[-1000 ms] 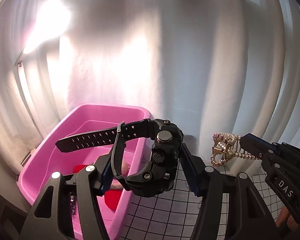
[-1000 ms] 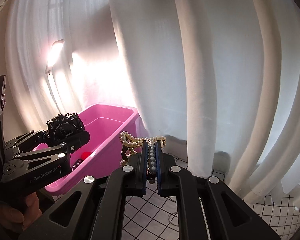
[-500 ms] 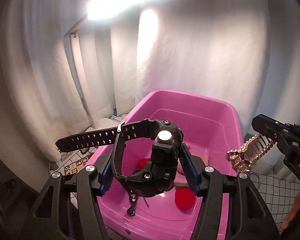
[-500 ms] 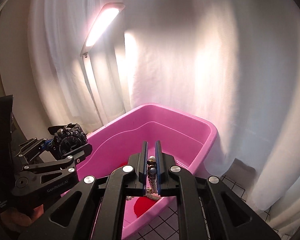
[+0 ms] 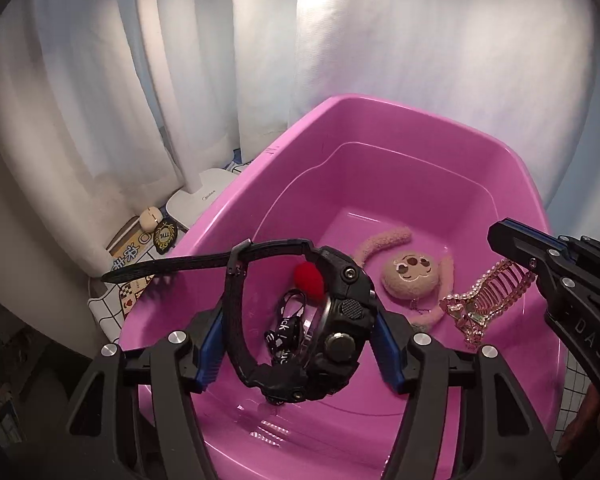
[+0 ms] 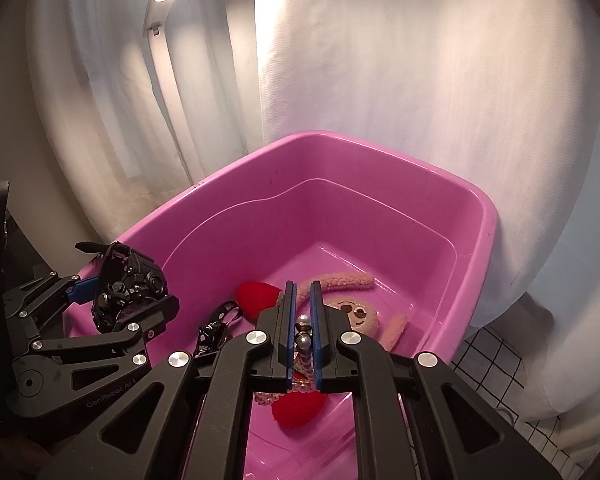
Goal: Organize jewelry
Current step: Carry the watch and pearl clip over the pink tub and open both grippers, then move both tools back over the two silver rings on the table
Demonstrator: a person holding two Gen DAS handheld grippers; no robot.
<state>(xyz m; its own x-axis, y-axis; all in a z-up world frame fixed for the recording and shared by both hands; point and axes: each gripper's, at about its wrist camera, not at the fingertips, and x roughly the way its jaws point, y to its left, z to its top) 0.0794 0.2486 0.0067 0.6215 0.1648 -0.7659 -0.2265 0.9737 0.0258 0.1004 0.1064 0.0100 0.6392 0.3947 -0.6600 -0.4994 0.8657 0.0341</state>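
My left gripper point(image 5: 296, 352) is shut on a chunky black watch point(image 5: 332, 328), held over the near left part of a pink plastic tub point(image 5: 380, 128); its strap sticks out to the left. It also shows in the right wrist view point(image 6: 124, 292). My right gripper point(image 6: 303, 320) is shut on a pearl and gold necklace point(image 6: 303, 340), held above the tub point(image 6: 340, 152). In the left wrist view the necklace point(image 5: 484, 300) hangs from the right gripper at the tub's right side.
In the tub lie a beige plush monkey point(image 5: 412, 276), red pompoms point(image 6: 300, 404) and a black printed strap point(image 5: 288, 332). White curtains hang behind. A white lamp base point(image 5: 204, 200) and small items stand left of the tub. A grid-pattern mat point(image 6: 488, 356) lies to the right.
Both grippers have tilted down and moved over the tub, so its inside now fills the views. The watch and the necklace stay gripped.
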